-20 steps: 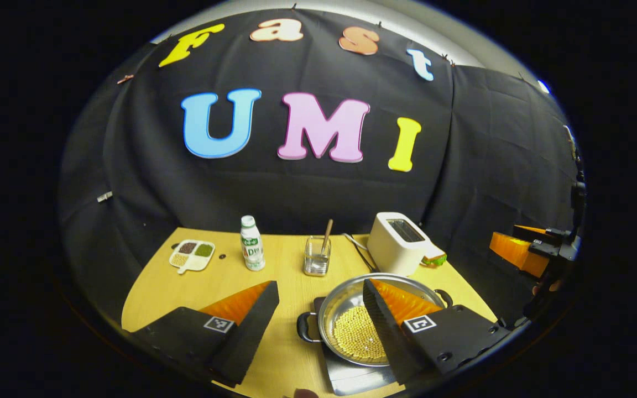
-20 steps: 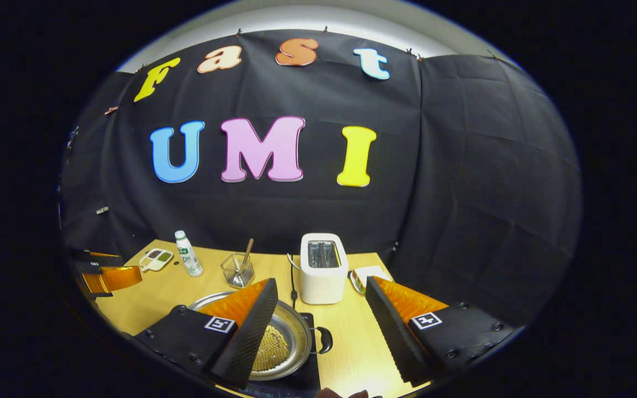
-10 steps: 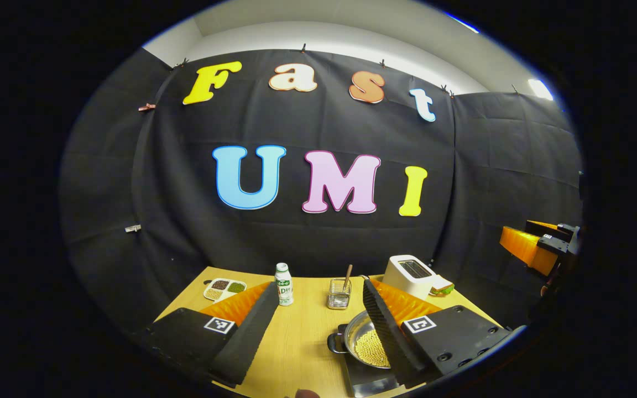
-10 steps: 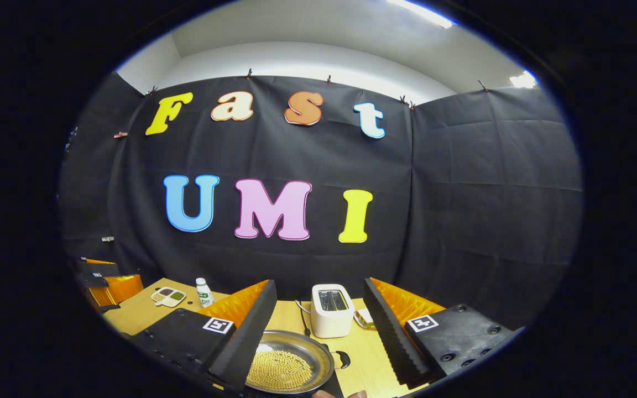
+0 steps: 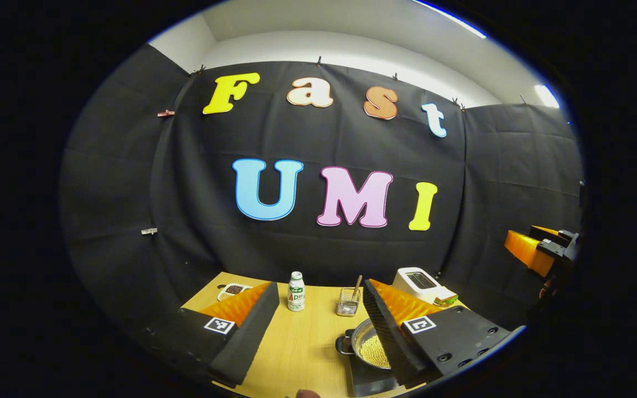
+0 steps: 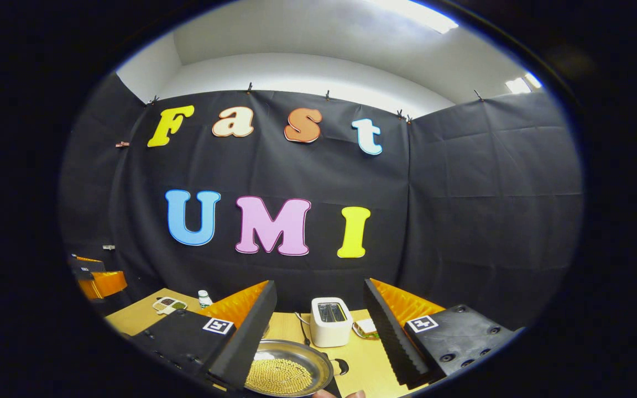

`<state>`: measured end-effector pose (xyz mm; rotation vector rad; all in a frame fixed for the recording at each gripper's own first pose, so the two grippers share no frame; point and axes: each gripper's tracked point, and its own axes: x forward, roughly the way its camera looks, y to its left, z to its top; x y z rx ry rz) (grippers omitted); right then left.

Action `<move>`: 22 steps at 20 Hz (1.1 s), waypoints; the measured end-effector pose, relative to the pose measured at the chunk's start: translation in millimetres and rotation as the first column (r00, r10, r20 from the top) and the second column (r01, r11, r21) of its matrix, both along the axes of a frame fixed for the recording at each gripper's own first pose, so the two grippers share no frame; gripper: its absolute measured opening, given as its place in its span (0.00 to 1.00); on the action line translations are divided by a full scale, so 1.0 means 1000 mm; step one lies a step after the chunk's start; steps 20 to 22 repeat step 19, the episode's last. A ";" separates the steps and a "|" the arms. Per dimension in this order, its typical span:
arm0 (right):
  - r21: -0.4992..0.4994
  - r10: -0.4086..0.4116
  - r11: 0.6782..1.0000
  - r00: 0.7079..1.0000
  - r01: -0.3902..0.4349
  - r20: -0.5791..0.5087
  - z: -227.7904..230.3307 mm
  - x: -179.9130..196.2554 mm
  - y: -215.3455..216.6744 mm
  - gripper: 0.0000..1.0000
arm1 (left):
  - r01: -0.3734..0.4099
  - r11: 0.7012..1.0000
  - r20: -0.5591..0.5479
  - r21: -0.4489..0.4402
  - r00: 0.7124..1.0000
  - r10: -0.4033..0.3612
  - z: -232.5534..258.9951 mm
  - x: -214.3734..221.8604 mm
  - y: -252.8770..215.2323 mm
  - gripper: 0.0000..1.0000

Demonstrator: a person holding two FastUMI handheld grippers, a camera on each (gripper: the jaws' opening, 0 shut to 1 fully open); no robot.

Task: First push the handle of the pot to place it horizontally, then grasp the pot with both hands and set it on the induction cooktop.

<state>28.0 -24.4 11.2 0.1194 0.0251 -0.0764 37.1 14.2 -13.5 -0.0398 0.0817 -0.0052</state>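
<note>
A steel pot [image 5: 371, 348] holding yellow beans sits on the black induction cooktop [image 5: 368, 381] at the table's near right; its left loop handle [image 5: 344, 345] shows. My left gripper [image 5: 319, 285] is open, held back from the table and empty, its right finger covering part of the pot. In the right gripper view the pot [image 6: 288, 376] lies low between the fingers with its right handle [image 6: 342, 366] showing. My right gripper [image 6: 319, 283] is open and empty too. Each gripper shows in the other's view: the right gripper [image 5: 534, 251] at the far right, the left gripper [image 6: 97, 279] at the far left.
On the wooden table [image 5: 307, 342] stand a small white bottle [image 5: 296, 291], a clear holder with a stick [image 5: 347, 302], a white toaster [image 5: 419, 282] with a small plate of food [image 5: 444, 297] beside it, and a sectioned dish [image 5: 233, 290] at the back left.
Both grippers have drawn back from the pot and tilted upward, so the table looks smaller and lower. The pot stays on the cooktop. Both stay open.
</note>
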 end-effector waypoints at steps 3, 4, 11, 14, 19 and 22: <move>0.006 0.007 1.000 1.000 -0.007 0.003 0.001 0.000 -0.001 0.96 | -0.023 1.000 -0.009 -0.013 1.000 0.023 -0.001 -0.002 0.004 0.95; 0.001 0.004 1.000 1.000 -0.004 0.003 -0.001 -0.001 -0.002 0.96 | -0.029 1.000 -0.008 -0.010 1.000 0.029 -0.002 -0.002 0.005 0.95; -0.008 -0.007 1.000 1.000 0.007 -0.004 -0.003 -0.007 -0.008 0.96 | -0.018 1.000 -0.009 0.002 1.000 0.018 -0.002 -0.002 0.002 0.95; -0.002 -0.019 1.000 1.000 0.019 -0.012 -0.006 -0.011 -0.012 0.96 | -0.010 1.000 -0.010 0.002 1.000 0.010 -0.003 -0.003 0.000 0.95; -0.008 -0.032 0.999 0.999 0.032 -0.015 -0.007 -0.015 -0.013 0.97 | -0.007 1.000 -0.026 -0.006 1.000 0.007 -0.007 -0.008 0.000 0.95; -0.008 -0.032 0.999 0.999 0.032 -0.015 -0.007 -0.015 -0.013 0.97 | -0.007 1.000 -0.026 -0.006 1.000 0.007 -0.007 -0.008 0.000 0.95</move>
